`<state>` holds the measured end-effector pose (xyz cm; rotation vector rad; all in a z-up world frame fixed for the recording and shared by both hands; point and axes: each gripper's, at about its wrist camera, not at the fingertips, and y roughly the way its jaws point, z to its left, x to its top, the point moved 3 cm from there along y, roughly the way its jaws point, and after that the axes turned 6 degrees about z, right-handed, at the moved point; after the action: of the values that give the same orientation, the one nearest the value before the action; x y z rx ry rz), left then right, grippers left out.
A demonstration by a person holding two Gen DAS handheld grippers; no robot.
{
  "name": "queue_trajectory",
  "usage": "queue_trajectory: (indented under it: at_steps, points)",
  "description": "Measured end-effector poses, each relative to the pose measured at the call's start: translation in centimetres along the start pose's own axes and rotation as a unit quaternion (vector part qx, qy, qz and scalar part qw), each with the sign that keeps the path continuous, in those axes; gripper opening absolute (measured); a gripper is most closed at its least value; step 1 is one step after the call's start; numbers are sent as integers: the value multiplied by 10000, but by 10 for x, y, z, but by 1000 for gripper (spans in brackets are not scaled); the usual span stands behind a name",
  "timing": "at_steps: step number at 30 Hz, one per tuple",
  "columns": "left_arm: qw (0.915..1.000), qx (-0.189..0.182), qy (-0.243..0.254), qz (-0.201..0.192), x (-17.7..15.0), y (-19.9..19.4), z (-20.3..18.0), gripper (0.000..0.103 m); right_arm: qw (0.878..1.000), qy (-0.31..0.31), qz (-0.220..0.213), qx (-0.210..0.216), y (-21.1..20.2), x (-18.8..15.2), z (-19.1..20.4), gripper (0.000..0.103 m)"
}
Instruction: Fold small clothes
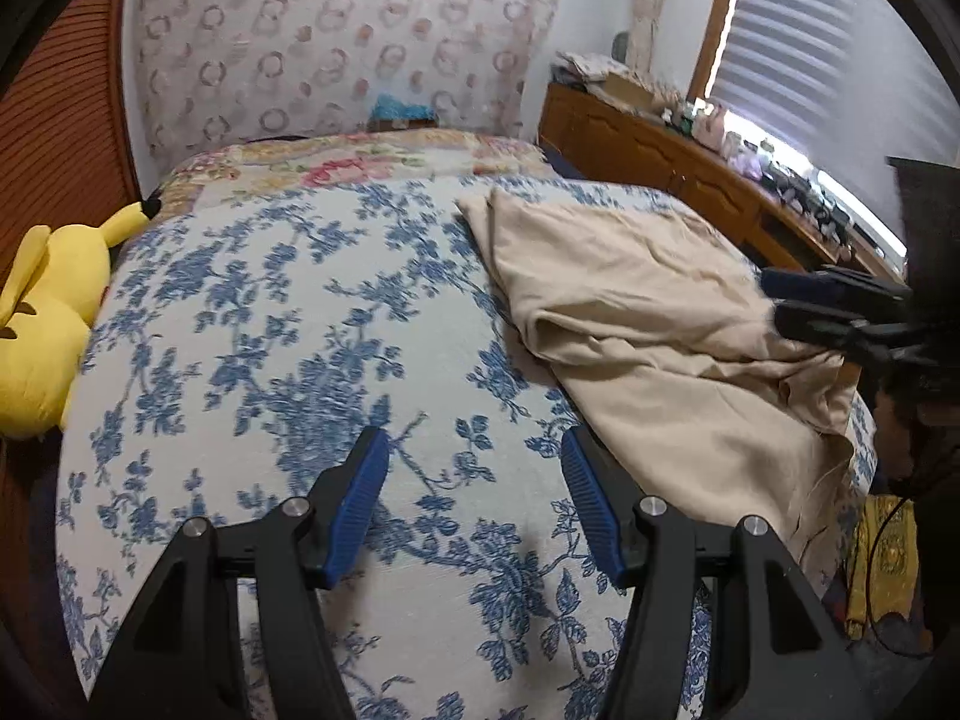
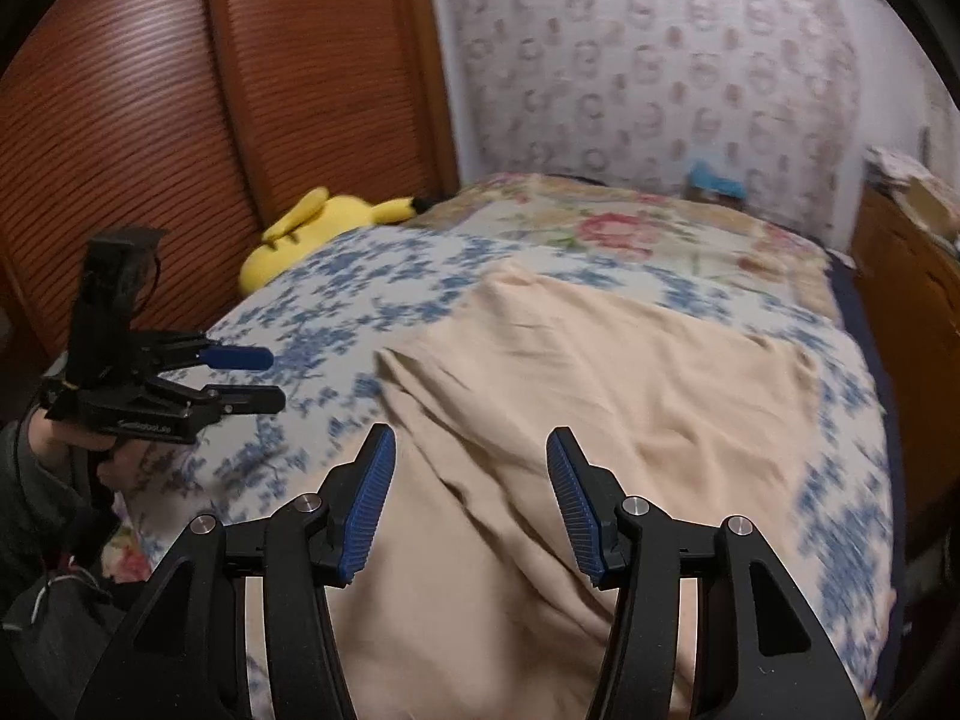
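A beige garment (image 1: pixel 648 312) lies rumpled on the right part of a bed with a blue floral cover (image 1: pixel 288 324). In the right wrist view the garment (image 2: pixel 600 396) spreads under and ahead of my right gripper (image 2: pixel 471 450), which is open and empty just above it. My left gripper (image 1: pixel 474 450) is open and empty over bare bedcover, left of the garment. It shows at the left of the right wrist view (image 2: pixel 264 378), jaws apart. The right gripper shows at the right edge of the left wrist view (image 1: pixel 780 300), over the garment.
A yellow plush toy (image 1: pixel 48 312) lies at the bed's left edge against a wooden slatted wall (image 2: pixel 150 120). A wooden cabinet (image 1: pixel 660 144) with clutter stands right of the bed under a window. A patterned curtain (image 1: pixel 336 36) hangs behind.
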<state>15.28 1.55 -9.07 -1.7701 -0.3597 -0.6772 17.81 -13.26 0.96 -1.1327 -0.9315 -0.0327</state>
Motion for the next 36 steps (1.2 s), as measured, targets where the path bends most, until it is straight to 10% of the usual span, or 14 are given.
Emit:
queue_trajectory:
  at_steps: [17, 24, 36]
  points:
    - [9990, 4, 72, -446, 10, -27, 13, 59, 9859, -1097, 1250, -177, 110, 28, 31, 56]
    - [9991, -10, 119, -409, 15, -24, 11, 59, 9922, -704, 1013, 162, 95, 39, 6, 5]
    - [9989, -254, 344, -211, 37, 6, -17, 59, 9983, 166, 161, -541, 3, 62, -105, 3]
